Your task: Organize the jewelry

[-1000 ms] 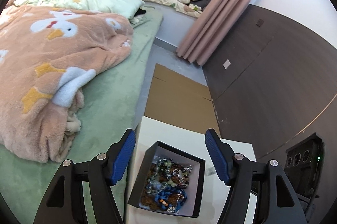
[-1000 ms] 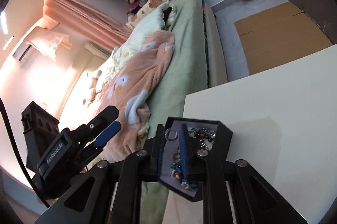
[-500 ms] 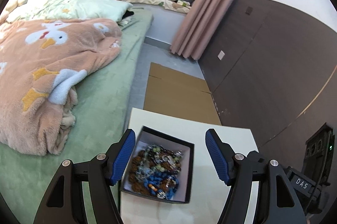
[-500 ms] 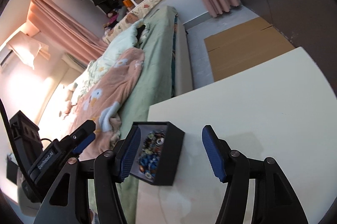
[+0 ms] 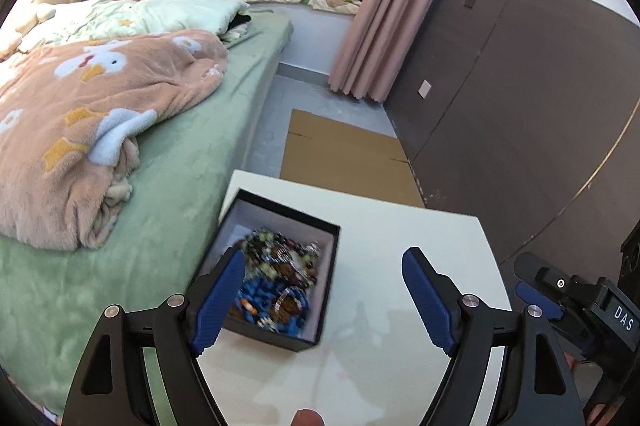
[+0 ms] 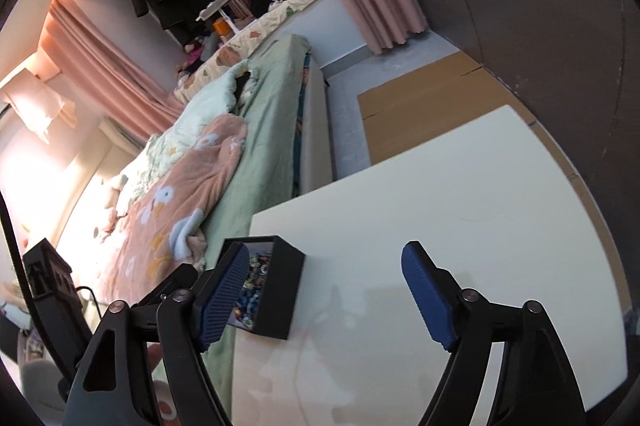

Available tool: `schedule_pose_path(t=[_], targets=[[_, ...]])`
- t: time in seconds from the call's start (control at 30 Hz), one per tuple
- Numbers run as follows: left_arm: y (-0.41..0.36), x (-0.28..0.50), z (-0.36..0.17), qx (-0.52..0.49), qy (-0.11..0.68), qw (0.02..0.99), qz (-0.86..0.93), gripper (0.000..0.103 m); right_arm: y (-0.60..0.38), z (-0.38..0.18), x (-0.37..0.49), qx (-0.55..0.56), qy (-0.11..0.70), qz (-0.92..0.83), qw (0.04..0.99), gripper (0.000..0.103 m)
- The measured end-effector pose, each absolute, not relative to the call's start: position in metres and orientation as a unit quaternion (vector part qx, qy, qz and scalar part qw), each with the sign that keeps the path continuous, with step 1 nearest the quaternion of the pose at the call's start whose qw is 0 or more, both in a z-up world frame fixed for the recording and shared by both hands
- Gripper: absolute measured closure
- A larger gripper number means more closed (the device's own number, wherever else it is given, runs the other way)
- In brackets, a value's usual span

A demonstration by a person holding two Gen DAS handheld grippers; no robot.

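The left gripper [image 5: 324,290] has black angular arms with triangular cut-outs, silver round screws at the pivots, and blue ribbed pads [image 5: 218,302]. The right gripper [image 6: 324,296] is built alike, with its own blue ribbed pads [image 6: 428,300]; its black housing bears white letters "DAS".

White letters "DAS" on the right claw's [image 5: 536,296] black body.

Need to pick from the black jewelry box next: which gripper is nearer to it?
Left. The left gripper hovers at the black jewelry box, one finger overlapping its near left wall. The right gripper sits beside it, over bare white table. Both are open.
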State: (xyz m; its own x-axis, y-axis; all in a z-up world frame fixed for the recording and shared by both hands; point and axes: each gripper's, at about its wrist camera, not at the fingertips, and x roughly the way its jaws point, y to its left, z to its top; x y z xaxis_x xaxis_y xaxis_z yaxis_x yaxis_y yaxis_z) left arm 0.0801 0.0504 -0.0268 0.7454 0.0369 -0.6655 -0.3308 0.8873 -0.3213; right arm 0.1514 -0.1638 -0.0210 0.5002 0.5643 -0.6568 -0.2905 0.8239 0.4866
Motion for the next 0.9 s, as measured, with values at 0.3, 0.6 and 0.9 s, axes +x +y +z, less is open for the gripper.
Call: schedule_pose_path(t=[0.3,0.6,0.9], targets=[[0.026,0.071,-0.033,-0.192,0.347,0.911,0.117,0.009,-0.189,-0.021,0.143,0.137,0.444,0.222,0.857,0.01],[0.015,0.066,-0.033,-0.171,0.344,0.912,0.146,0.007,-0.193,-0.027,0.138,0.099,0.455,0.205,0.861,0.009],[0.011,0.055,-0.019,-0.144,0.32,0.923,0.156,0.001,-0.185,-0.022,0.125,0.053,0.441,0.194,0.875,0.009]])
